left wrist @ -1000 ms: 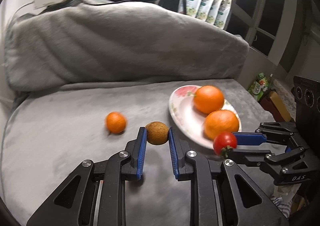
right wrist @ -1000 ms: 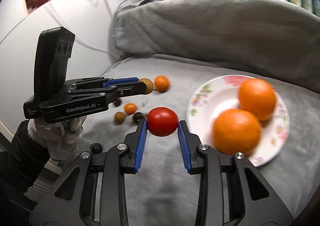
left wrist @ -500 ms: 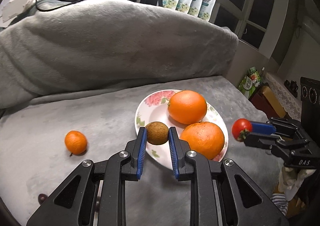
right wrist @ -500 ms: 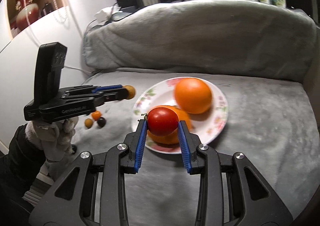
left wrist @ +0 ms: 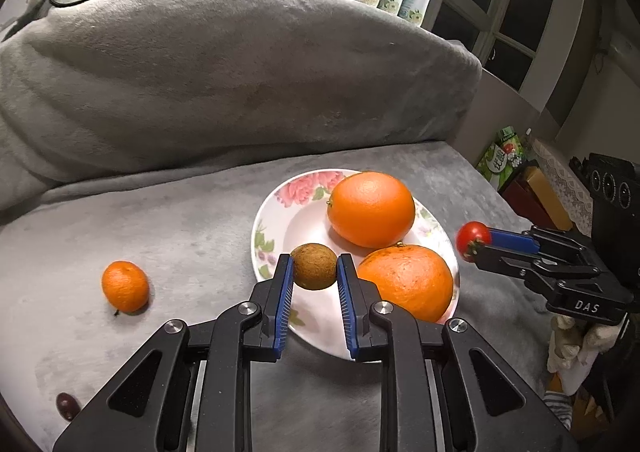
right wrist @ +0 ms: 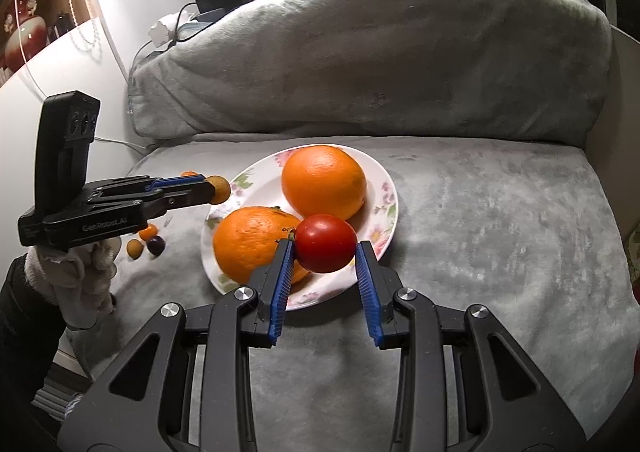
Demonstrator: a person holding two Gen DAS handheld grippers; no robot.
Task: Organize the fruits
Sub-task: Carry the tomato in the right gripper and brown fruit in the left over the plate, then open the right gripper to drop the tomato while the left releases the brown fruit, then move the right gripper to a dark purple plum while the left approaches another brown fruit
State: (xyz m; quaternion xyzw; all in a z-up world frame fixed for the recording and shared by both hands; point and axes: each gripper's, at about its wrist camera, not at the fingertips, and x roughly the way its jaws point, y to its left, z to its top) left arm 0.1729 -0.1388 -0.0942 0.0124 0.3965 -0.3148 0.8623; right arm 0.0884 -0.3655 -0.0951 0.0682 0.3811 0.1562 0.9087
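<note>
Between the blue pads of the left gripper (left wrist: 313, 267), clamped tight: a small brown fruit (left wrist: 313, 266), held above the near rim of the floral plate (left wrist: 280, 212). Just beyond, two oranges (left wrist: 371, 209) on that plate. Pinched in the right gripper (right wrist: 325, 252): a red tomato (right wrist: 326, 243), over the plate's near edge.

- Right gripper (right wrist: 325, 252): blue pads clamped on a red tomato (right wrist: 326, 243), over the near rim of the plate (right wrist: 386, 188).
- Plate: floral, holding two oranges (right wrist: 324, 182).
- Left gripper (right wrist: 214, 188) (gloved hand): gripping a small brown fruit (right wrist: 220, 189).
- Grey blanket (right wrist: 480, 220): small loose fruits (right wrist: 146, 242) at left.
</note>
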